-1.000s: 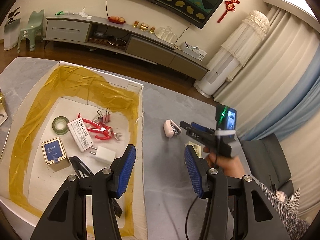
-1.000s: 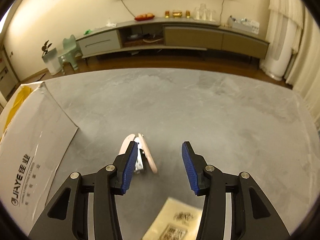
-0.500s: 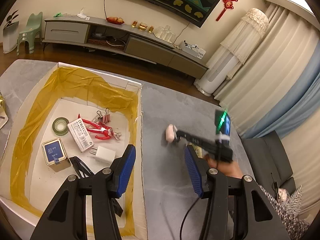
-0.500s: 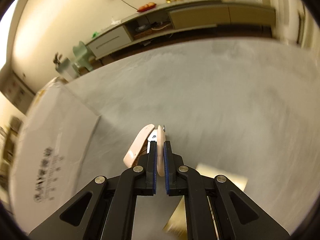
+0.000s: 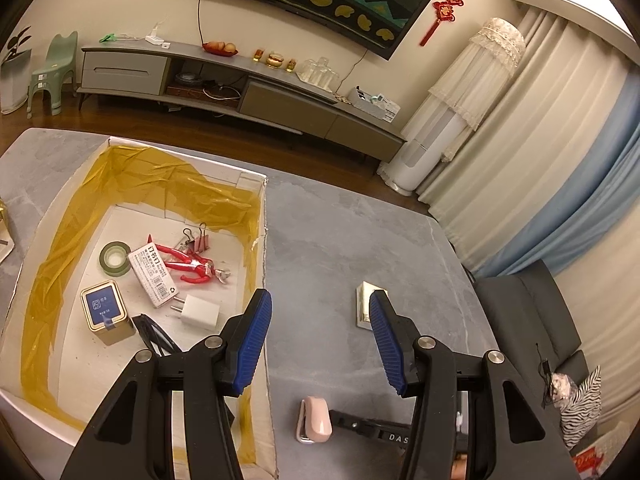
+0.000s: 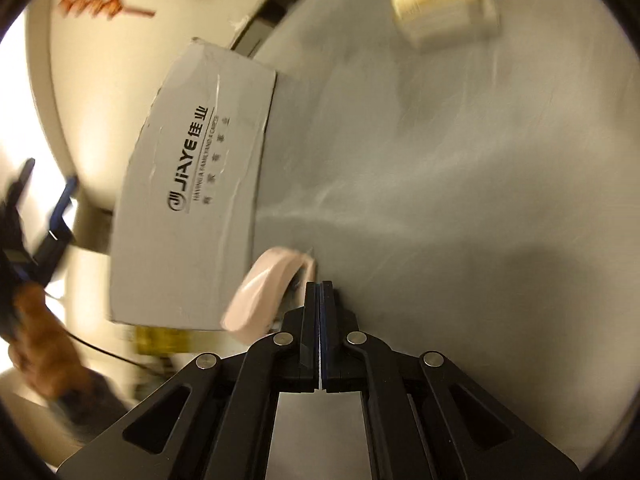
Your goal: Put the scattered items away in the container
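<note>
- Right now the right gripper is clenched on a small pink stapler, pinching one thin edge while the rounded body sticks out to the side, just beside the outer wall of the white cardboard box.
- Seen from the left wrist, the stapler hangs low near the box's right wall, not yet over the opening.
- To do this well, I would lift it clear of the rim, carry it over the bare floor of the box, and let go low so it does not bounce out; the off-centre pinch could let it twist.
- Meanwhile the left gripper is released, jaws wide apart, holding nothing.
- Inside the box, lined with crinkled yellow tape, lie red pliers, a green tape roll, a white charger plug and a blue-topped tin.
- One flat cream packet waits on the smooth grey tabletop.
</note>
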{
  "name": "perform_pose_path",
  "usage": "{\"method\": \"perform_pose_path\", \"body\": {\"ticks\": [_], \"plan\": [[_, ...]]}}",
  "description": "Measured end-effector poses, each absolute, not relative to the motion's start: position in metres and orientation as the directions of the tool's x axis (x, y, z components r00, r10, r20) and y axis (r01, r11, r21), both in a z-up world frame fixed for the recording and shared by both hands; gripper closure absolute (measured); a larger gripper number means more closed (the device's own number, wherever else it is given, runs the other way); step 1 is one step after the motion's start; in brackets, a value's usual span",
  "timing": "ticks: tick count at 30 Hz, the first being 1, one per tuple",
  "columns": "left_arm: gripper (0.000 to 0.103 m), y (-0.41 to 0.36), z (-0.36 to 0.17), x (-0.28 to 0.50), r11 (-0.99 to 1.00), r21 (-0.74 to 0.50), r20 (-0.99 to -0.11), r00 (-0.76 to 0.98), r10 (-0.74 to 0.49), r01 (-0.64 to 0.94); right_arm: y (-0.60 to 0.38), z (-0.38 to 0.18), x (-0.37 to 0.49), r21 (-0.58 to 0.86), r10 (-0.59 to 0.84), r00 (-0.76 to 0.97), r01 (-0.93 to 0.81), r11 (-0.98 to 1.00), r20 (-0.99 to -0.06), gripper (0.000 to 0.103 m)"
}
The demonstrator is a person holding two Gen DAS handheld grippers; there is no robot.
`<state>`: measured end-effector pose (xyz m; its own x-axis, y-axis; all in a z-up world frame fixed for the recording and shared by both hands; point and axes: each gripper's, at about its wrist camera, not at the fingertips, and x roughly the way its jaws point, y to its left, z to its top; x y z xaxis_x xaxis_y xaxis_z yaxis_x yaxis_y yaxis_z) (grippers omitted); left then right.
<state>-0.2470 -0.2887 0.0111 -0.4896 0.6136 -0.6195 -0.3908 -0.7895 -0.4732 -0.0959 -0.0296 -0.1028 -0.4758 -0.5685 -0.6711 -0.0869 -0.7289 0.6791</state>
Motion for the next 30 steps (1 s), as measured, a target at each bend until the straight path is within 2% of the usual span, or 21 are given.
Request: {"method": "perform_pose_path", "body": {"ticks": [3, 4, 6, 9, 11, 15, 18, 21, 23, 24, 25, 30], "plan": [[0.051, -0.289, 0.012, -0.246, -0.787, -0.475, -0.617, -0.489, 0.617, -0.393, -0.034, -0.082, -0.095, 0.543, -0.447, -0.518, -0.042, -0.838, -0.73, 0.088], [0.051, -0.289, 0.013, -0.245, -0.786, -0.476, -0.615, -0.49, 0.618, -0.394, -0.029, -0.074, -0.099, 0.514, -0.414, -0.543, -0.037, -0.857, -0.731, 0.074], [0.051, -0.289, 0.014, -0.244, -0.784, -0.478, -0.61, -0.492, 0.621, -0.397, -0.015, -0.057, -0.114, 0.431, -0.316, -0.602, -0.052, -0.901, -0.733, 0.061], [0.051, -0.287, 0.014, -0.244, -0.782, -0.477, -0.613, -0.486, 0.623, -0.402, -0.006, -0.03, -0.136, 0.213, -0.065, -0.694, -0.13, -0.968, -0.717, 0.05], [0.051, -0.285, 0.013, -0.243, -0.785, -0.47, -0.618, -0.485, 0.619, -0.403, -0.005, -0.025, -0.159, 0.1, 0.045, -0.703, -0.163, -0.982, -0.71, 0.046], [0.049, -0.282, 0.012, -0.243, -0.791, -0.458, -0.626, -0.485, 0.611, -0.405, 0.002, -0.045, -0.202, -0.062, 0.187, -0.625, -0.216, -0.974, -0.758, 0.046], [0.048, -0.279, 0.012, -0.241, -0.793, -0.448, -0.629, -0.484, 0.608, -0.413, 0.01, -0.06, -0.208, -0.042, 0.163, -0.628, -0.204, -0.978, -0.761, 0.035], [0.048, -0.273, 0.012, -0.237, -0.789, -0.436, -0.634, -0.475, 0.611, -0.433, 0.01, -0.074, -0.216, 0.003, 0.106, -0.592, -0.181, -0.984, -0.799, 0.032], [0.048, -0.268, 0.012, -0.235, -0.79, -0.423, -0.637, -0.474, 0.608, -0.444, 0.014, -0.073, -0.207, 0.018, 0.095, -0.61, -0.176, -0.984, -0.786, 0.039], [0.048, -0.266, 0.013, -0.233, -0.792, -0.412, -0.64, -0.476, 0.603, -0.45, 0.018, -0.07, -0.203, 0.049, 0.079, -0.619, -0.186, -0.981, -0.782, 0.064], [0.047, -0.264, 0.013, -0.232, -0.795, -0.403, -0.642, -0.48, 0.598, -0.453, 0.023, -0.068, -0.198, 0.085, 0.058, -0.622, -0.197, -0.977, -0.781, 0.076], [0.047, -0.256, 0.009, -0.229, -0.798, -0.386, -0.654, -0.473, 0.59, -0.462, 0.025, -0.059, -0.159, 0.067, 0.057, -0.629, -0.171, -0.983, -0.776, 0.077]]}}
